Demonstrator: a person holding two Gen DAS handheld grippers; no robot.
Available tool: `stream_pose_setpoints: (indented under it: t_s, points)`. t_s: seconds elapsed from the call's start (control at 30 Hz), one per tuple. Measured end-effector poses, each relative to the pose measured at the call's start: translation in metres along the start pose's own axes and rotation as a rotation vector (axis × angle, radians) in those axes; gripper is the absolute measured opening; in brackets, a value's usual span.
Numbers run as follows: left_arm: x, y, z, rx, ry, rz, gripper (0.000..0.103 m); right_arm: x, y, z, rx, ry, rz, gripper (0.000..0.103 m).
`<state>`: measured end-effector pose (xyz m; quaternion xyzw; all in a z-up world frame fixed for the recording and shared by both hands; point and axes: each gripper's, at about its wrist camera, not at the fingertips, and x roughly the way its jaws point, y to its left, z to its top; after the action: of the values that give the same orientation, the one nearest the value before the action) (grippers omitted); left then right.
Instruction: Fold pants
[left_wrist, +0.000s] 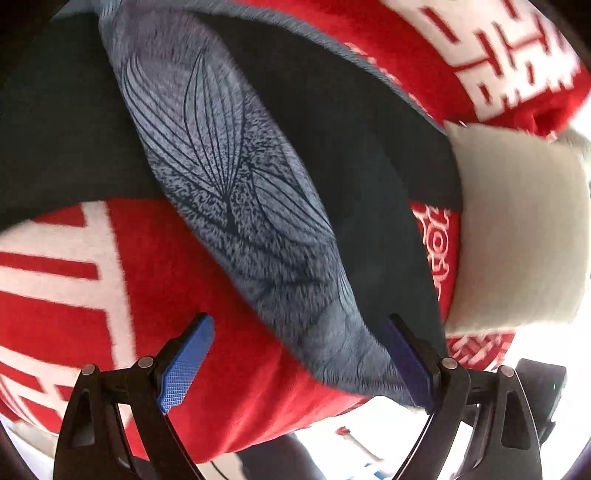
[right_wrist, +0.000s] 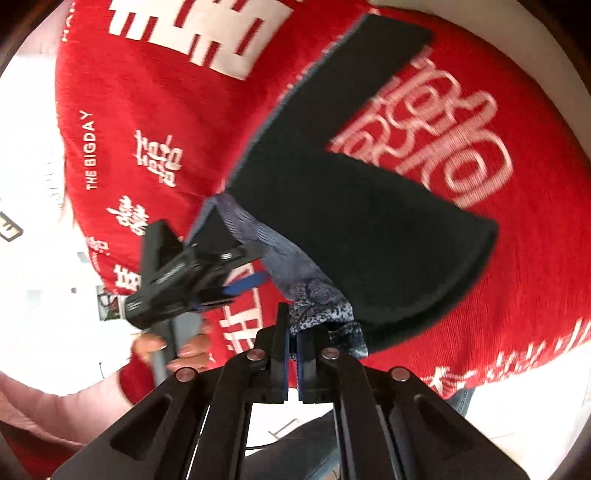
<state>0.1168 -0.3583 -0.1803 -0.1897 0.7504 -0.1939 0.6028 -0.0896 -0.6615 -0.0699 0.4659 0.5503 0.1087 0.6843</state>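
The pants (right_wrist: 354, 236) are dark with a fuzzy blue-grey leaf-print lining (left_wrist: 236, 177); they lie spread on a red blanket (right_wrist: 177, 122), both legs pointing away. My right gripper (right_wrist: 293, 343) is shut on the pants' waist edge, where the lining (right_wrist: 314, 295) bunches up between the pads. My left gripper (left_wrist: 299, 354) is open with its blue pads (left_wrist: 184, 365) on either side of the lifted lining fold, the right pad touching it. In the right wrist view the left gripper (right_wrist: 243, 277) sits just left of the waist.
The red blanket with white characters (left_wrist: 62, 280) covers the surface. A white pillow (left_wrist: 517, 229) lies at the blanket's right edge in the left wrist view. A hand (right_wrist: 184, 350) in a pink sleeve holds the left gripper. White floor (right_wrist: 37, 184) lies beyond the blanket.
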Motion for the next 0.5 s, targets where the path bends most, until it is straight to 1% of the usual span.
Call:
stream_pose_setpoints:
  t_s: [0.07, 0.1, 0.13, 0.2, 0.23, 0.27, 0.3, 0.4, 0.5]
  points:
    - [0.004, -0.003, 0.004, -0.036, -0.019, 0.003, 0.093, -0.001, 0.003, 0.010, -0.014, 0.030, 0.009, 0.003]
    - [0.002, -0.005, 0.005, -0.034, -0.032, -0.002, 0.090, -0.001, 0.004, 0.015, -0.016, 0.044, 0.016, 0.003]
    - [0.000, -0.007, 0.006, -0.030, -0.044, -0.010, 0.070, -0.002, 0.005, 0.018, -0.017, 0.060, 0.025, 0.003]
    - [0.001, -0.009, 0.009, -0.045, -0.028, -0.022, 0.043, -0.003, 0.007, 0.024, -0.018, 0.079, 0.043, 0.003]
    - [0.001, -0.010, 0.011, -0.051, -0.027, -0.036, 0.026, -0.004, 0.010, 0.029, -0.020, 0.083, 0.055, 0.003]
    - [-0.002, -0.013, 0.012, -0.045, -0.039, -0.050, 0.016, -0.008, 0.009, 0.032, -0.020, 0.083, 0.065, 0.003]
    - [-0.006, -0.018, 0.014, -0.036, -0.047, -0.052, 0.015, -0.012, 0.012, 0.039, -0.020, 0.080, 0.075, 0.003]
    - [-0.031, -0.039, 0.024, -0.007, -0.106, -0.072, 0.015, -0.022, 0.026, 0.066, -0.050, 0.063, 0.072, 0.003]
    - [-0.054, -0.065, 0.046, 0.028, -0.164, -0.101, 0.015, -0.040, 0.041, 0.100, -0.102, 0.022, 0.059, 0.003]
